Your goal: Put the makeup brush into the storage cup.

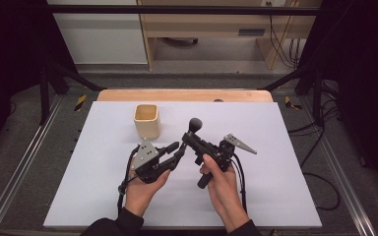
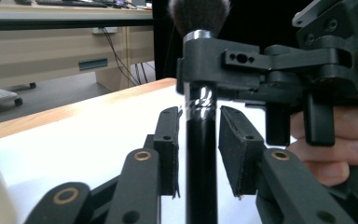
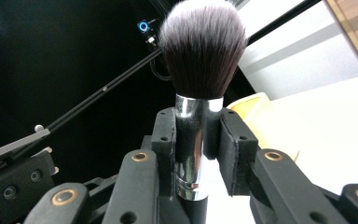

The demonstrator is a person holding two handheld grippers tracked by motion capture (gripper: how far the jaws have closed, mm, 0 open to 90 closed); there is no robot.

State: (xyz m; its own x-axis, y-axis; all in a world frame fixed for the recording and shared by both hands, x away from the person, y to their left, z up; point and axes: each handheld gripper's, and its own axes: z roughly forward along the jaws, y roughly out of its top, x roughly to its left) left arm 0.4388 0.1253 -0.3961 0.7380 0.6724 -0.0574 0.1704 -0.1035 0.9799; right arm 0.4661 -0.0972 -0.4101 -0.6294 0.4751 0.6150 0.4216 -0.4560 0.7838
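Note:
A makeup brush [image 1: 195, 124] with a dark bristle head, a silver ferrule and a black handle stands upright over the middle of the white mat. My right gripper [image 1: 189, 138] is shut on it at the ferrule [image 3: 189, 140], with the bristles [image 3: 203, 46] rising above the jaws. My left gripper [image 1: 179, 147] reaches in from the left, lower on the brush. In the left gripper view, the black handle [image 2: 200, 163] stands between its pads. The left pad is right beside the handle and the right pad [image 2: 235, 149] stands a little off it, so this gripper [image 2: 198, 140] is open.
A cream square cup [image 1: 146, 120] stands upright on the mat behind and left of the grippers, and appears as the cup [image 3: 251, 105] past the brush. The white mat [image 1: 103, 196] lies on a wooden table [image 1: 128, 95]. Black frame bars run along both sides.

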